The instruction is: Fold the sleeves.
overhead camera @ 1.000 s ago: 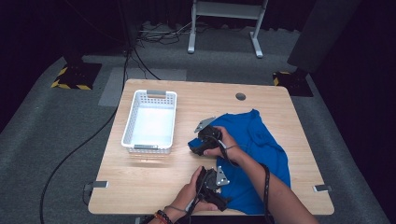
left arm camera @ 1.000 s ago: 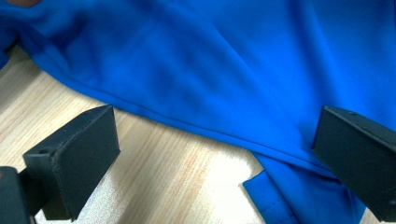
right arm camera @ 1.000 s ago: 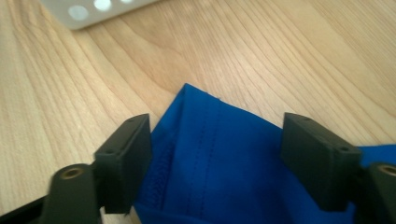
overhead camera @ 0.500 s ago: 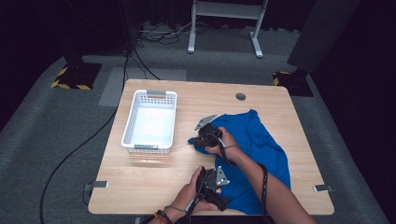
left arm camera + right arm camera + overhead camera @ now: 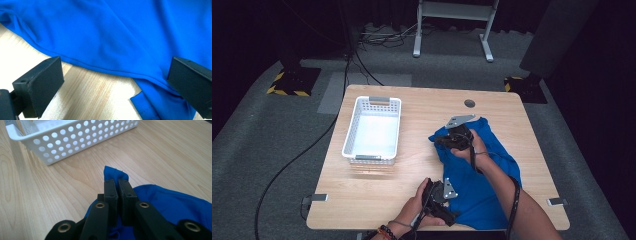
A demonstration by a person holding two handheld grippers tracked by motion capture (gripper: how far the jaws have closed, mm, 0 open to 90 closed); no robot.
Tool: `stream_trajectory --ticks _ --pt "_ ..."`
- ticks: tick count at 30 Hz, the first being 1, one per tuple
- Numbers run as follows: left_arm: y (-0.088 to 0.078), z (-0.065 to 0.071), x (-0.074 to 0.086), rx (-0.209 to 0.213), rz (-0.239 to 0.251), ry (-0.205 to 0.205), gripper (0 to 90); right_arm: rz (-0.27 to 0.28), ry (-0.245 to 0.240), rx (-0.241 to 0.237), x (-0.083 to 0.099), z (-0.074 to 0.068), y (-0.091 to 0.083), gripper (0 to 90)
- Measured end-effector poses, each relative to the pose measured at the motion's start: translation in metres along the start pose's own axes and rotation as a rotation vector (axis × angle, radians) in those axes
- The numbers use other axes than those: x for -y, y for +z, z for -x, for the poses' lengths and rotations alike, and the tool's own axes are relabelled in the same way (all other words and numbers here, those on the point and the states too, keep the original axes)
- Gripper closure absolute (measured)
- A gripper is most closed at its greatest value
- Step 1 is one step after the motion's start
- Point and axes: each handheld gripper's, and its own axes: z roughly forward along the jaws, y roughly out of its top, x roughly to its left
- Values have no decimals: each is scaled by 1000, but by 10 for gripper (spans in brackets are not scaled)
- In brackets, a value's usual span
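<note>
1. The blue cloth [image 5: 482,180] lies on the table [image 5: 377,200], spread out and crumpled. It looks like a shirt, but that is hard to tell for sure.

2. The right gripper [image 5: 117,185] has just been closing, and the cloth is between its jaws. Now the jaws pinch a corner of the cloth, and a little blue tip pokes out past them. In the high view this gripper [image 5: 447,140] sits at the cloth's far left corner.

3. The left gripper [image 5: 115,82] has its jaws wide apart. The near hem of the cloth runs between them, but the pads do not press on it. In the high view it [image 5: 443,202] rests at the near left edge of the cloth.

4. So one grab is done, I think. The other corner is not grabbed yet.

5. A white basket [image 5: 70,140] stands ahead of the right gripper, well apart from the cloth. In the high view the basket [image 5: 357,150] has nothing in it.

6. What is left, I guess: the left gripper has to close on the hem. Then the cloth can be folded or lifted. It may go in the basket, but the pictures do not say so.

7. The cloth is not folded yet. Most of the job is still to come.
</note>
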Motion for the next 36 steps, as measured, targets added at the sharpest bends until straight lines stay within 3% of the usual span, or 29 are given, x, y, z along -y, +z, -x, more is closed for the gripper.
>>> stream_trajectory --ticks 9,18,22,27,36 --pt "0 0 0 0 0 0 5 40 56 65 18 9 -24 864" --pt "0 0 0 0 2 -2 5 54 132 115 54 26 -47 860" --pt "0 0 0 -2 2 -2 5 32 170 139 74 33 -50 848" --pt "0 0 0 -4 4 -1 5 3 183 169 95 38 -54 824" --pt "0 0 0 -3 3 -3 5 -66 220 188 131 44 -66 713"
